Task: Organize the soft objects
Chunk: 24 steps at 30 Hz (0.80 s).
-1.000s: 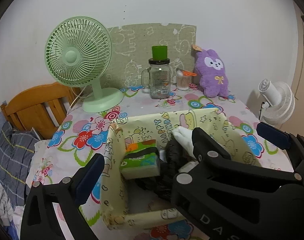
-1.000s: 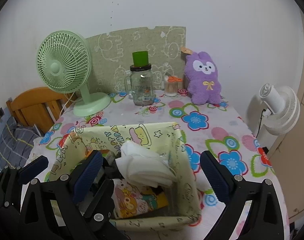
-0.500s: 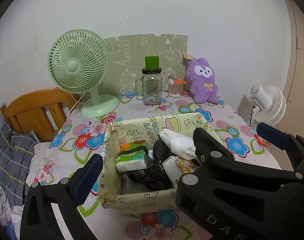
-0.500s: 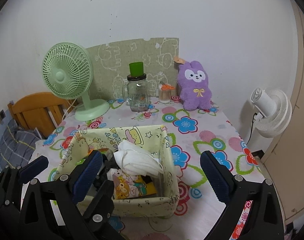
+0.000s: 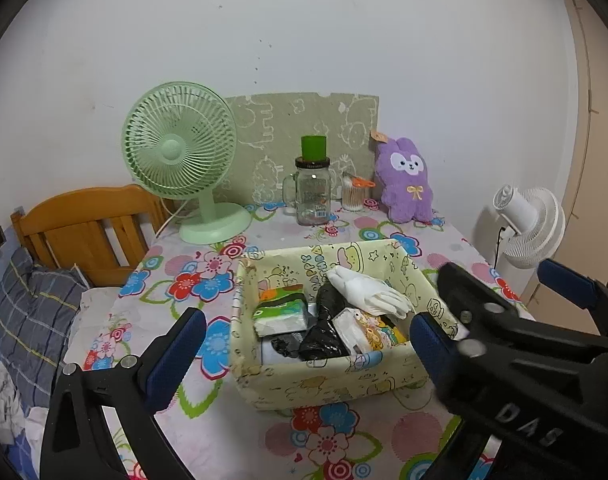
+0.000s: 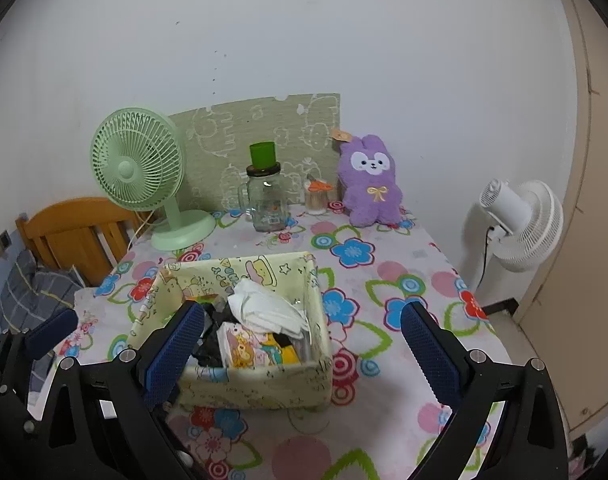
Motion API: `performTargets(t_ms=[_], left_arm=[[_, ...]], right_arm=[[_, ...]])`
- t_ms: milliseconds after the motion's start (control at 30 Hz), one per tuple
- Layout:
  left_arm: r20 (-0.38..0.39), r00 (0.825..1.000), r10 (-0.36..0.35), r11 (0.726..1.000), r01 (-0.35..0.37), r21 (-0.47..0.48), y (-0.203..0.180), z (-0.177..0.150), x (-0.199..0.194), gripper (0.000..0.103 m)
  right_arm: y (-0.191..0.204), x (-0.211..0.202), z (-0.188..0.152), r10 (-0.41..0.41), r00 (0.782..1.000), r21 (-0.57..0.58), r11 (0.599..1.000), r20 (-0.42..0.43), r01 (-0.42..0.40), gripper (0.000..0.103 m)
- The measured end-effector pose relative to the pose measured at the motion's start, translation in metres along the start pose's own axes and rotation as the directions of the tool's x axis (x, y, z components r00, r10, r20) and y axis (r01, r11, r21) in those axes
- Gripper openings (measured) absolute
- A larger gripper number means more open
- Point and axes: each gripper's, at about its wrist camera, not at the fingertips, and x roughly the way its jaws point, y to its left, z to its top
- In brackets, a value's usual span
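Observation:
A pale yellow fabric basket (image 5: 323,384) (image 6: 260,388) stands on the flowered table. In it lie a white glove (image 5: 369,292) (image 6: 268,312), a green tissue pack (image 5: 282,314), a black bag (image 5: 327,320) and a cartoon-print pack (image 6: 244,350). My left gripper (image 5: 304,344) is open and empty, in front of and above the basket. My right gripper (image 6: 300,344) is open and empty, also pulled back from the basket. A purple plush bunny (image 5: 407,180) (image 6: 369,180) sits at the table's back against the wall.
At the back stand a green desk fan (image 5: 184,160), a glass jar with a green cup on it (image 5: 312,188) and a small jar of cotton swabs (image 5: 353,194). A white floor fan (image 6: 515,224) stands right of the table. A wooden headboard (image 5: 88,224) is left.
Both grippers have pulled back and up from the basket, which now looks smaller and farther off. Both stayed open and empty. The basket's contents have not moved.

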Motion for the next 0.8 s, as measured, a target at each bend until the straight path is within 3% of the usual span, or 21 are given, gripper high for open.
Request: performTargets(t_ms=[800], left_arm=[[0.133, 0.99, 0.036, 0.999, -0.03, -0.043, 0.032, -0.007, -0.096, 0.103]], right_arm=[[-0.016, -0.115, -0.013, -0.047, 0.988, 0.045, 0.998, 0.145, 0.04, 0.1]])
